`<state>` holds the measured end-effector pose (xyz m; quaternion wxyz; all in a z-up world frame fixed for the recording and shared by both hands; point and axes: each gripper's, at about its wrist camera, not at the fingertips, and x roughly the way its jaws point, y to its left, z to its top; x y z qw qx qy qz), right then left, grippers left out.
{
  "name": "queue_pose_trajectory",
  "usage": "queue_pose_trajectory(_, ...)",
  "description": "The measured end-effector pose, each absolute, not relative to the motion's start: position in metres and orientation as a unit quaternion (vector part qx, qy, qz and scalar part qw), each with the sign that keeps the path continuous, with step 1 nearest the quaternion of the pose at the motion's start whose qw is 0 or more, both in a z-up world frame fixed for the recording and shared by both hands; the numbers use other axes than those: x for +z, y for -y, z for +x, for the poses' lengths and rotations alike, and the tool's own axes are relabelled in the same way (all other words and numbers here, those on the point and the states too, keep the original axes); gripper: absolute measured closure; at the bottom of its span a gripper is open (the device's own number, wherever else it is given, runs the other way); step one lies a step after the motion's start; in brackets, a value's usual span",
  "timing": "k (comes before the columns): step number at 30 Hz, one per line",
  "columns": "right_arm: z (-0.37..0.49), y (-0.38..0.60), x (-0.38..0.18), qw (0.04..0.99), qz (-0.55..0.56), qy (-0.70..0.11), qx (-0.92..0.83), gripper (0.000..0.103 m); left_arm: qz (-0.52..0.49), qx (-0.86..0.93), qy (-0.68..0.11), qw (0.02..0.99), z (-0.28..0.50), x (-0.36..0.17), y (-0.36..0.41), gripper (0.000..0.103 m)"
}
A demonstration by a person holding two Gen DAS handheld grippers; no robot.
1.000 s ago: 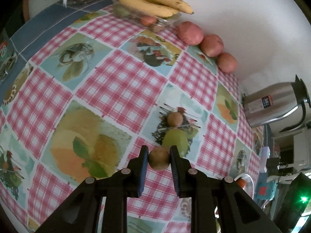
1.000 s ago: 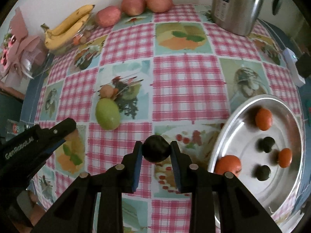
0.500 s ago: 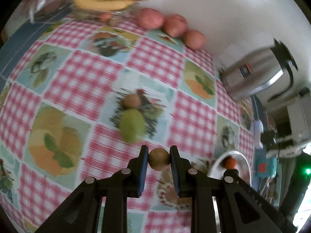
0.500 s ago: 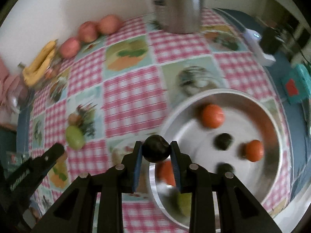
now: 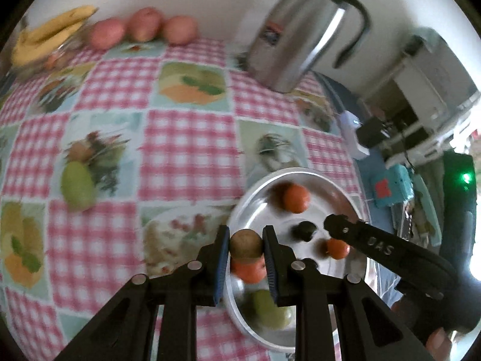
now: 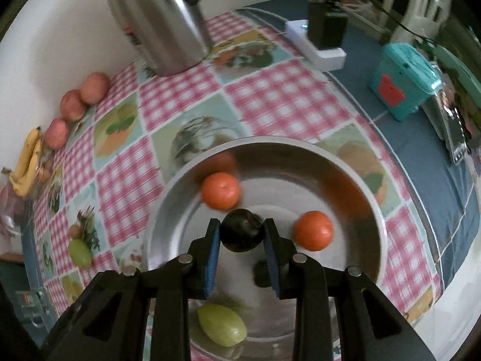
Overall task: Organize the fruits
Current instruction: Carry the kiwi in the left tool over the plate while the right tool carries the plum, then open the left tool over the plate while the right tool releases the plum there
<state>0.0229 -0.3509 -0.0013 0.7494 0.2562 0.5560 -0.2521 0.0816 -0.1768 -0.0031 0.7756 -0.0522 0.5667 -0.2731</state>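
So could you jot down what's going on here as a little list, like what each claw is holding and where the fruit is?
left gripper: shut on a brown fruit, over the near edge of the metal bowl
right gripper: shut on a dark fruit, over the bowl's middle
in bowl: oranges, one green fruit, small dark fruits
on tablecloth: green fruit
by wall: bananas, three red apples, steel jug

Both grippers moved from over the tablecloth to the steel tray (image 6: pixel 372 210). Left gripper (image 5: pixel 246 245), carrying brown fruit (image 5: pixel 246 243), now over tray's near rim. Right gripper (image 6: pixel 242 234), carrying dark plum (image 6: pixel 242 234), now over tray centre.
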Motion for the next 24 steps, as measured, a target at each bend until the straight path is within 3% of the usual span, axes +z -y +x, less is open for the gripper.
queue_pose_trajectory(18,0.025,0.365,-0.02,0.75,0.251,-0.543,-0.282,0.073,-0.012,-0.302,-0.538,0.787,0.079,-0.019,0.206,0.078)
queue_pose_trajectory(24,0.024,0.366,-0.019,0.75,0.255,-0.541,-0.281,0.073,-0.012,-0.305,-0.542,0.783,0.079,-0.02,0.207,0.074)
